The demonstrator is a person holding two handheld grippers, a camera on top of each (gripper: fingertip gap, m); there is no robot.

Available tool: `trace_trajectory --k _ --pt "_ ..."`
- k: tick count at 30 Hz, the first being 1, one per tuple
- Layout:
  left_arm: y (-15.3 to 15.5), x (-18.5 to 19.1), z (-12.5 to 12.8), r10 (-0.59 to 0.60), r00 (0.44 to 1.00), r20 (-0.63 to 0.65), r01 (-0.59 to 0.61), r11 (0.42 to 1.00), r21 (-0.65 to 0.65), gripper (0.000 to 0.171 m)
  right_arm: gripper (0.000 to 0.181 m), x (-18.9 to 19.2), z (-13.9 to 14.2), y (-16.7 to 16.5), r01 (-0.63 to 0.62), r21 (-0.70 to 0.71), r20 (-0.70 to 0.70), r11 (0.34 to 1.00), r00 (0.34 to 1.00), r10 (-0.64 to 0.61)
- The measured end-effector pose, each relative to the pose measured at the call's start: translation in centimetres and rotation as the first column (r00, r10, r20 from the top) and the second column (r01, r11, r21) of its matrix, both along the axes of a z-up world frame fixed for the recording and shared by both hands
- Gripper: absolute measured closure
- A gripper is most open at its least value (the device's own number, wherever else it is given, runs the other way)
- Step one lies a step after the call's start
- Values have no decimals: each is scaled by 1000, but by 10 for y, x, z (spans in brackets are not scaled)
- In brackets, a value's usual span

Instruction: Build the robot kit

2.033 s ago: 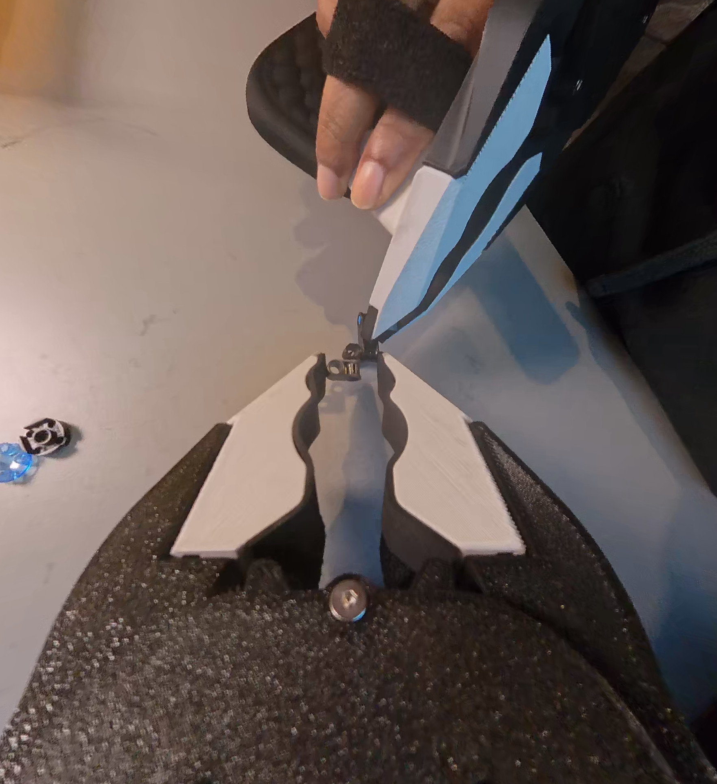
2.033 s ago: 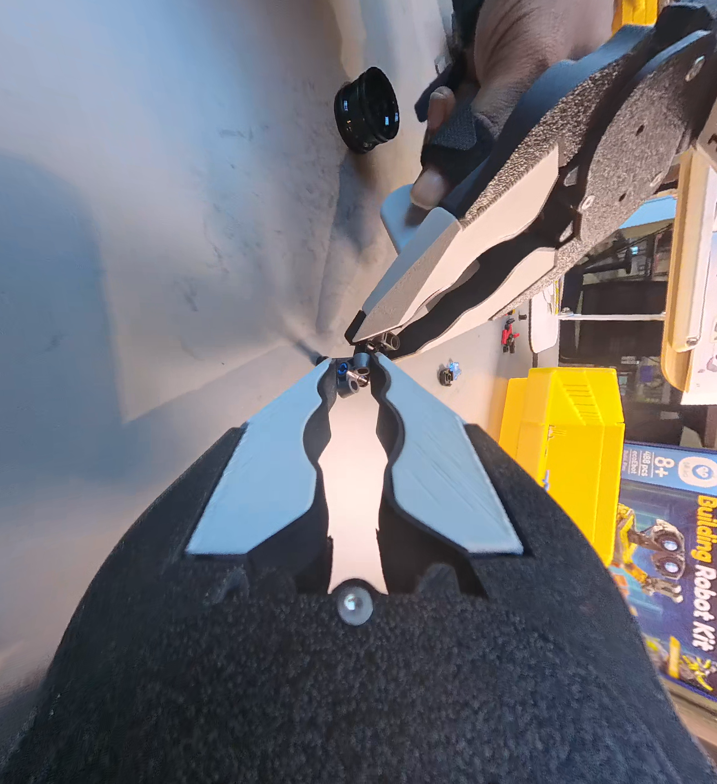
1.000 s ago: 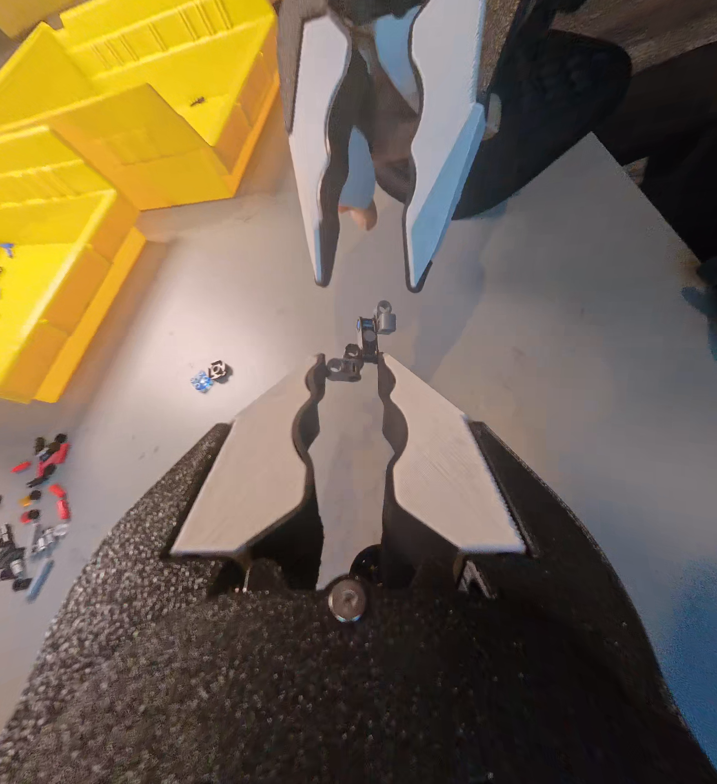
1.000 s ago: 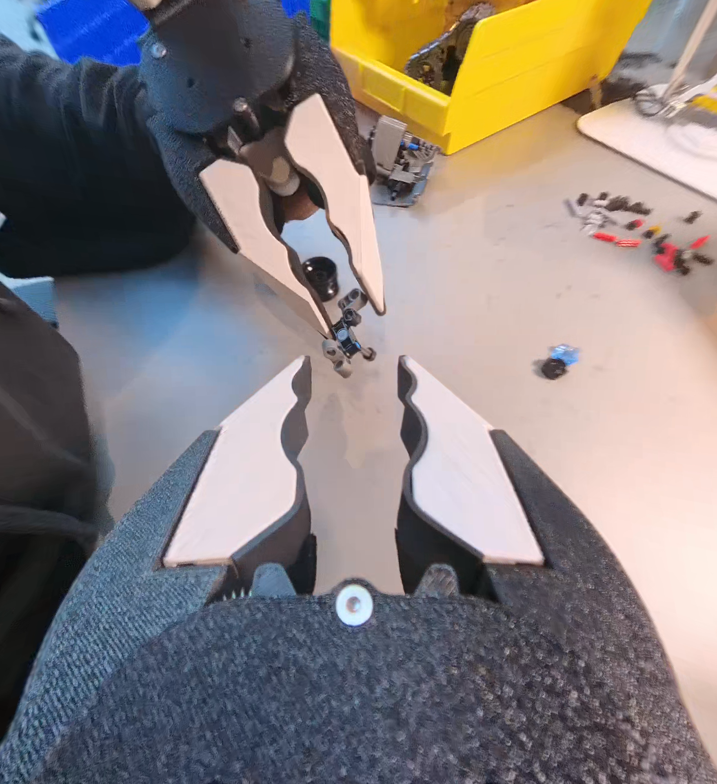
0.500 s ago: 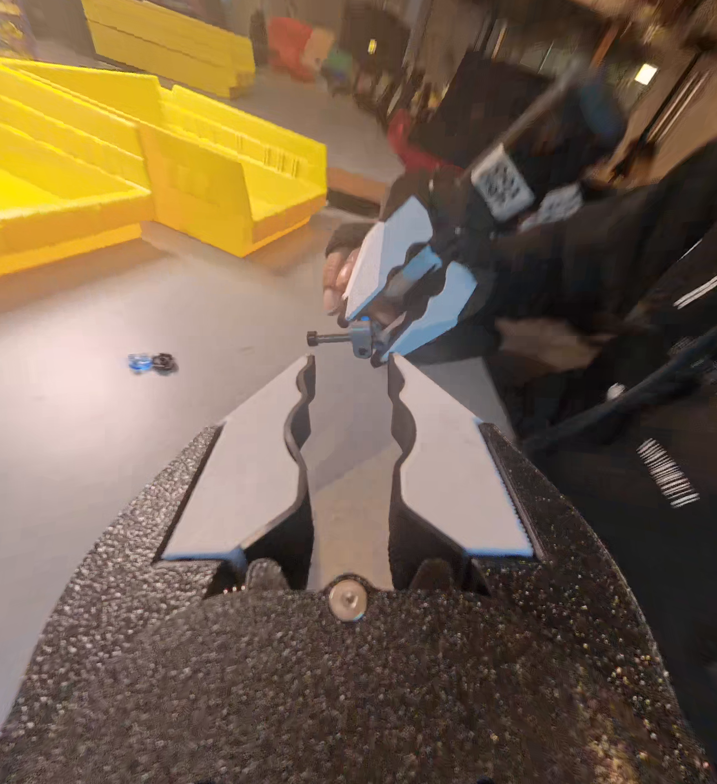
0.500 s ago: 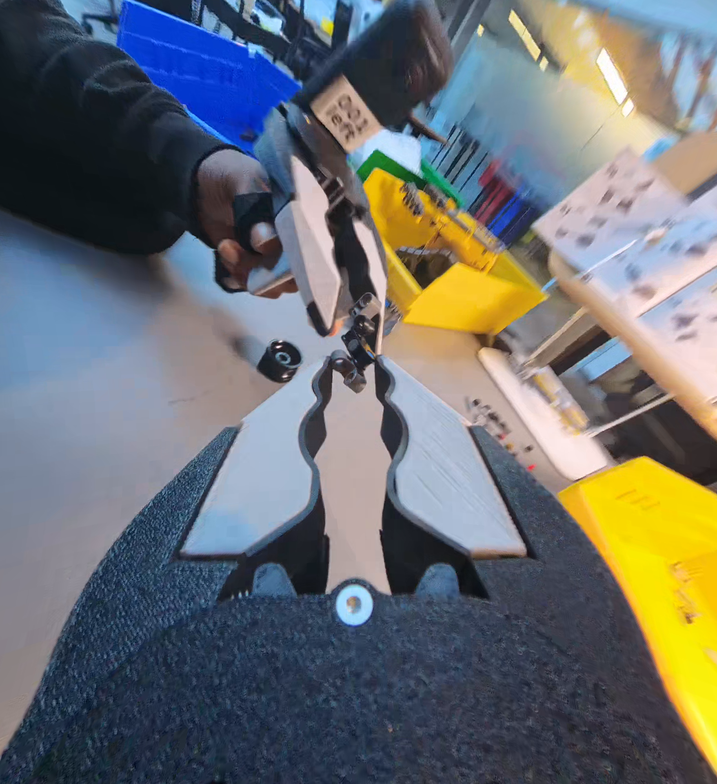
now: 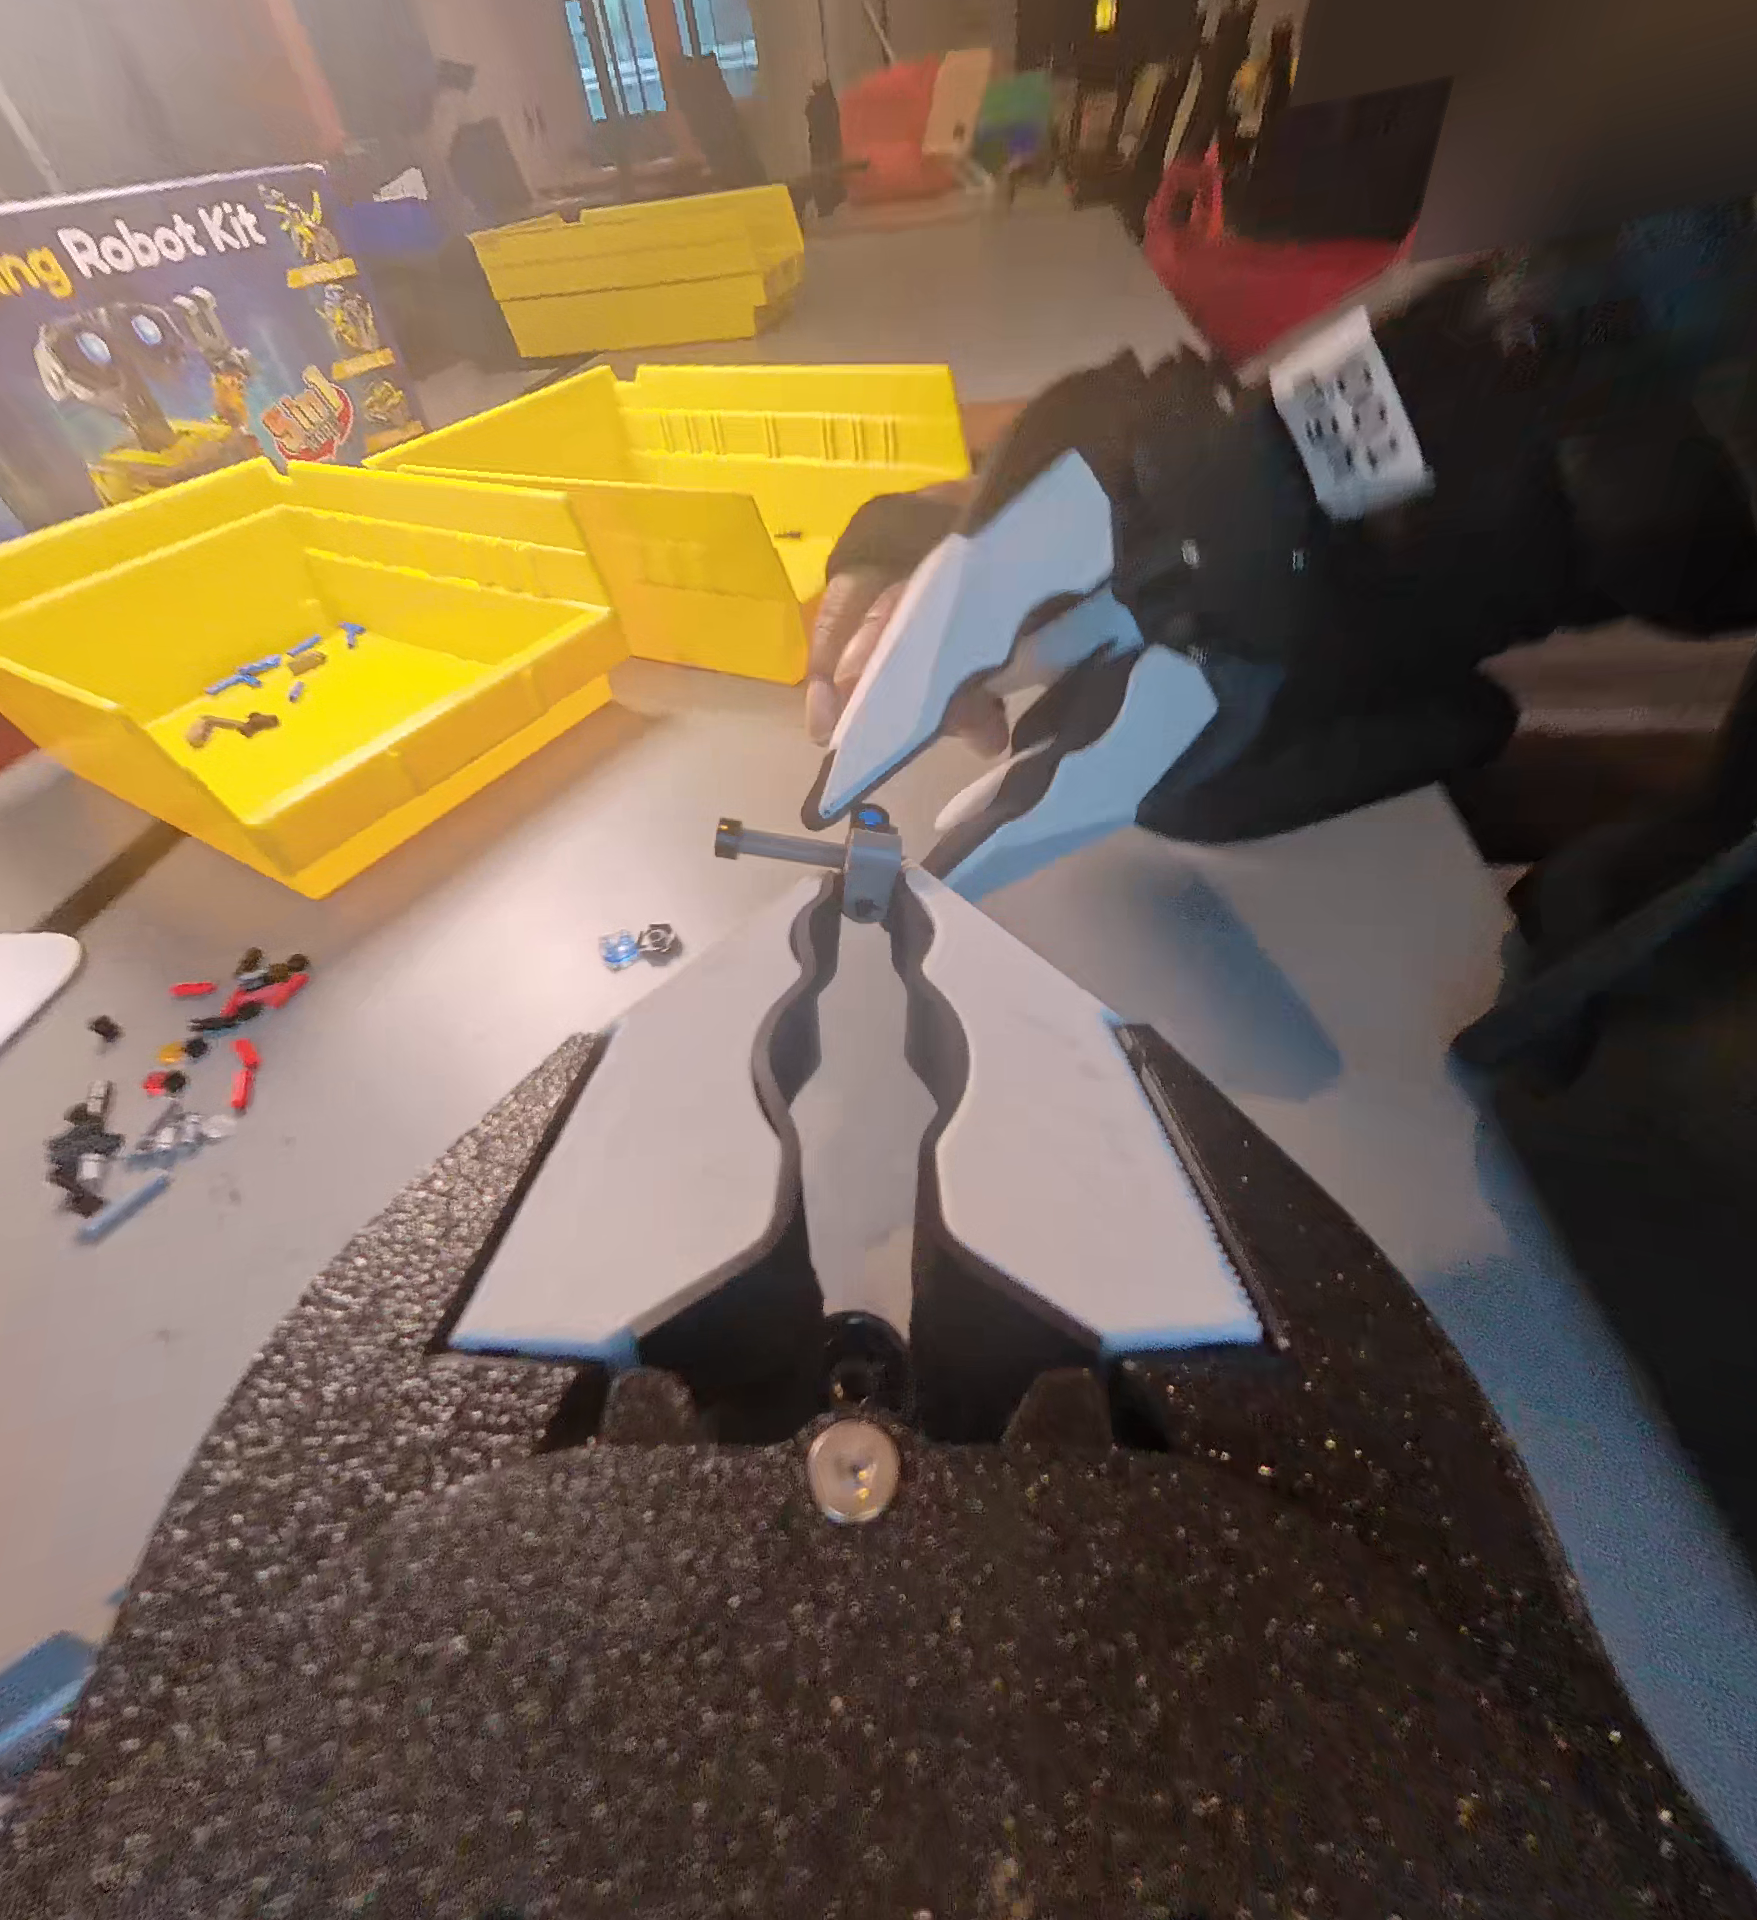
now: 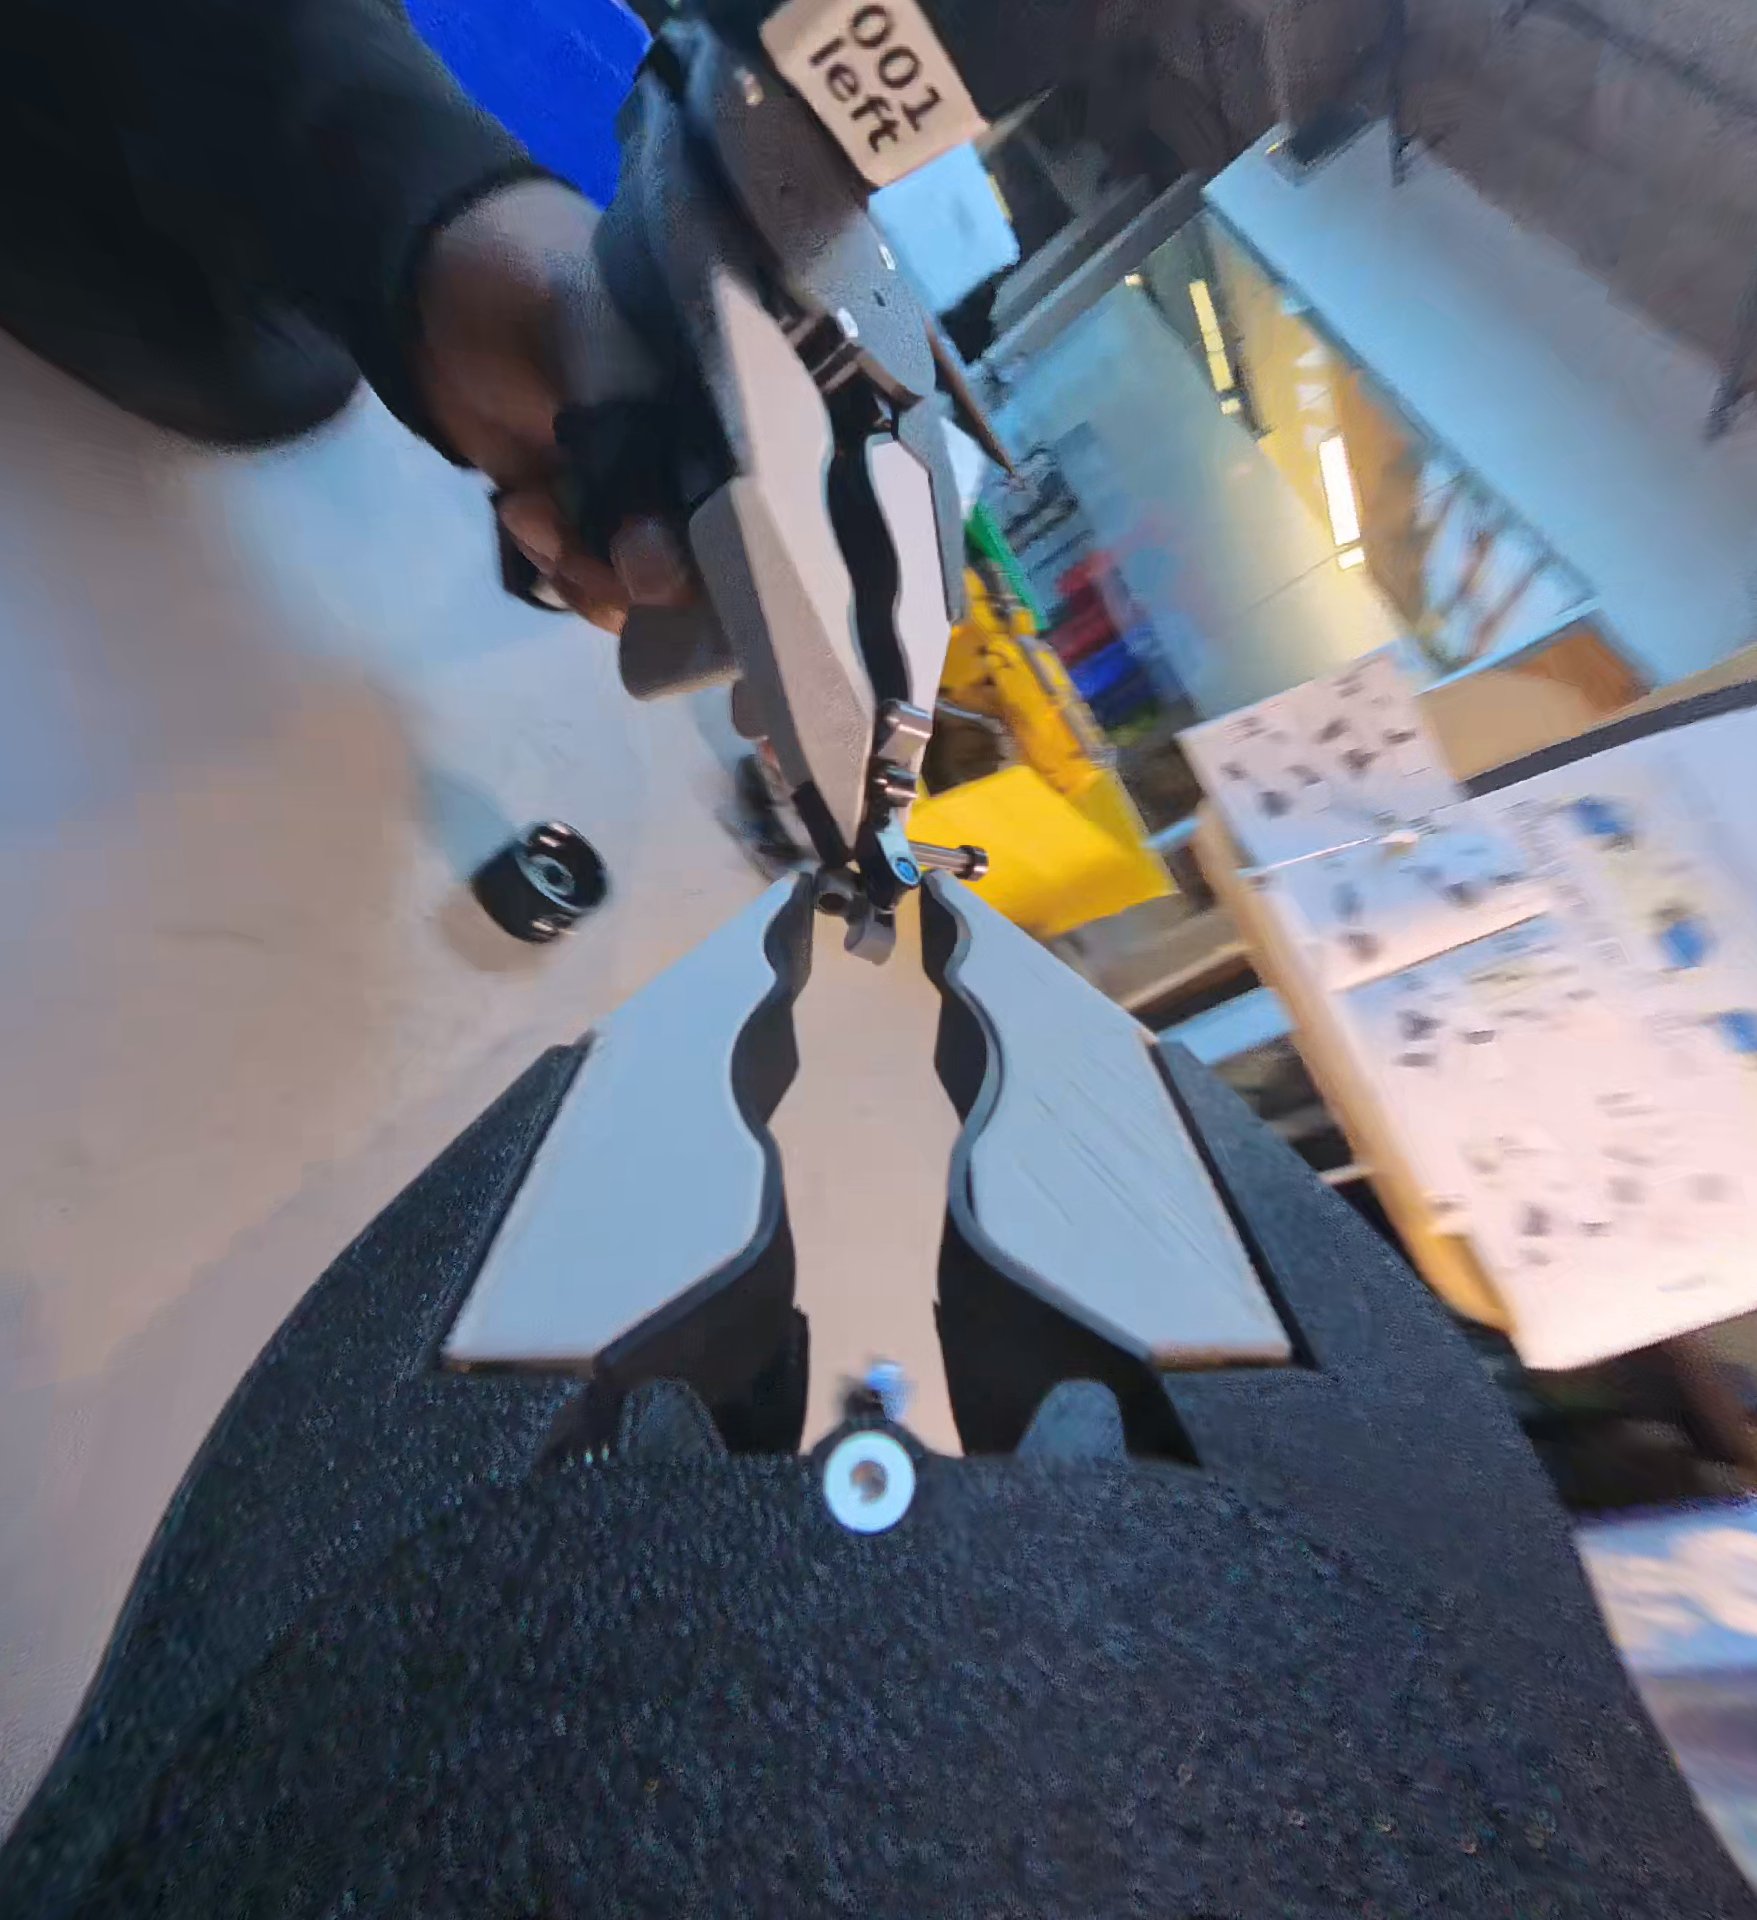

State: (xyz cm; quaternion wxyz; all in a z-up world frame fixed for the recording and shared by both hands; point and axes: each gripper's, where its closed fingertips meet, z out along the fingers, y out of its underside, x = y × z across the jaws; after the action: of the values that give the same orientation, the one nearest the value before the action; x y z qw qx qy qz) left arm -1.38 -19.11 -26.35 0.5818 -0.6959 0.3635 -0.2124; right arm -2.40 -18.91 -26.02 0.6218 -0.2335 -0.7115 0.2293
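Observation:
A small assembly of grey and black connector parts with a blue pin and a grey axle [image 7: 858,860] hangs just above the grey table [image 7: 417,1174]. My left gripper [image 7: 869,885] is shut on its grey connector, and the axle sticks out to the left. My right gripper [image 8: 866,885] is shut on the assembly's lower end [image 8: 869,920]. In the left wrist view the right gripper [image 7: 879,847] comes in from the upper right, held by a hand. In the right wrist view the left gripper [image 8: 858,831] comes down from above.
Yellow bins [image 7: 334,665] [image 7: 780,457] and a kit box [image 7: 126,343] stand at the back left. Loose small parts [image 7: 178,1070] and a blue and black piece [image 7: 640,945] lie on the table. A black wheel [image 8: 541,883] lies left of the grippers. Instruction sheets [image 8: 1528,987] are at the right. My two grippers' fingertips are within a few centimetres of each other. My right gripper's tips are some 10 centimeters from the black wheel [image 8: 541,883].
My left gripper, open half a second ago, has closed on the assembly, which the right gripper still holds. Both grippers have tilted and shifted since then.

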Motion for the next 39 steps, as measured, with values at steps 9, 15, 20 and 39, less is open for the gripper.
trace_trajectory --k 9,15,20,39 --pt "-4 5 -26 81 865 -496 69 958 277 164 160 10 13 12 -8 -947 127 320 909 398" --pt "0 3 -35 159 759 -631 104 928 358 164 170 0 -6 2 35 -970 145 240 878 456" --pt "1 1 -39 149 754 -639 113 930 350 164 176 -1 -11 5 35 -972 141 233 878 457" --pt "-1 5 -30 156 758 -633 128 916 380 164 175 1 -4 0 -9 -981 89 194 865 494"
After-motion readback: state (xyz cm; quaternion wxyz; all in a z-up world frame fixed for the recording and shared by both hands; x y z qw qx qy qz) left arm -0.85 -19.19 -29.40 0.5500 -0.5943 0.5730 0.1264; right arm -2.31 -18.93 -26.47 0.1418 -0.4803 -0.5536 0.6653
